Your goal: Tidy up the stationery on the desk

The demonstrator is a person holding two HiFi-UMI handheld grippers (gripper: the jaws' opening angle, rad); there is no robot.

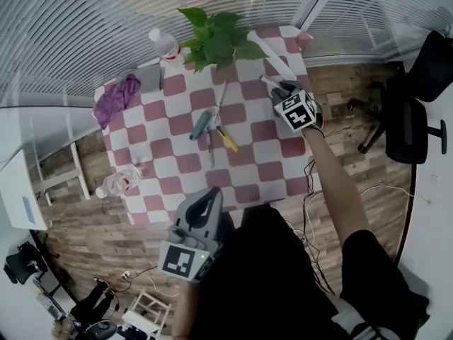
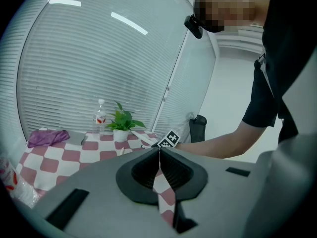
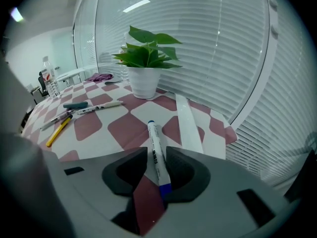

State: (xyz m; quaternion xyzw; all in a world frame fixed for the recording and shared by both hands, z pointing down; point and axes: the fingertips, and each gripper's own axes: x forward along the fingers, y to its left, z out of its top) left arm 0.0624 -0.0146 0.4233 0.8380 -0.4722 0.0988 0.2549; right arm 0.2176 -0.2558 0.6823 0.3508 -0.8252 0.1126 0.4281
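My right gripper [image 1: 282, 89] is over the table's right side, shut on a white marker [image 3: 155, 145] with a blue cap. The marker runs between the pads and its tip points out over the checked cloth [image 3: 94, 125]. Several more pens lie mid-table: a teal one [image 1: 200, 125], a white one [image 1: 221, 96], a yellow one [image 1: 227, 139]. A white ruler [image 1: 272, 57] lies beside the potted plant [image 1: 216, 37]. My left gripper [image 1: 211, 198] hangs shut and empty by the table's near edge, pads [image 2: 159, 155] touching.
A purple cloth [image 1: 117, 98] and a grey flat item [image 1: 148, 76] lie at the far left. One water bottle [image 1: 164, 44] stands at the back, another [image 1: 120, 181] lies at the left edge. A black office chair [image 1: 414, 112] stands to the right. Blinds enclose the far side.
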